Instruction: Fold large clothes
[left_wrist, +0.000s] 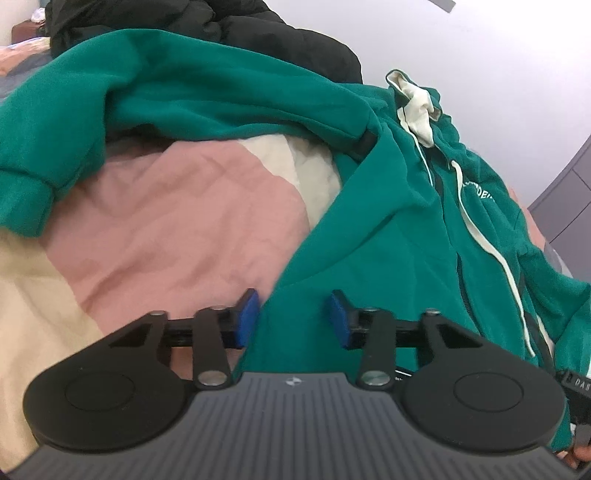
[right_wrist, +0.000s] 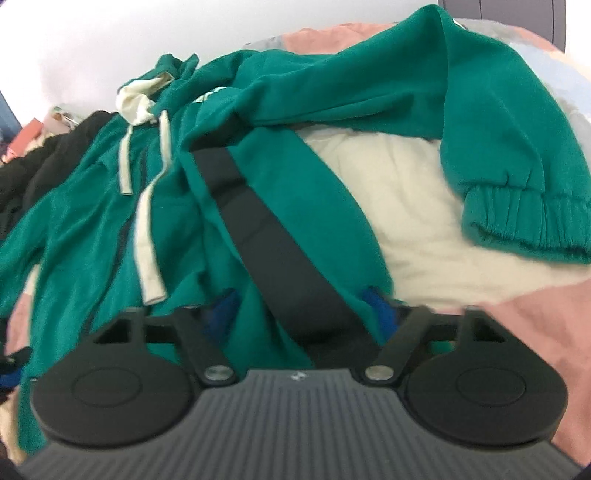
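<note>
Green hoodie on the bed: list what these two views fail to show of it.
- Green hoodie hem: left wrist view, hidden under the left hand-held gripper.
- Chest lettering: left wrist view, cut short by a fold.
- Right hand-held gripper blue pads: right wrist view, blurred and partly buried in fabric, so contact is unclear.
- Black garment: right wrist view, cut off at the edge.
</note>
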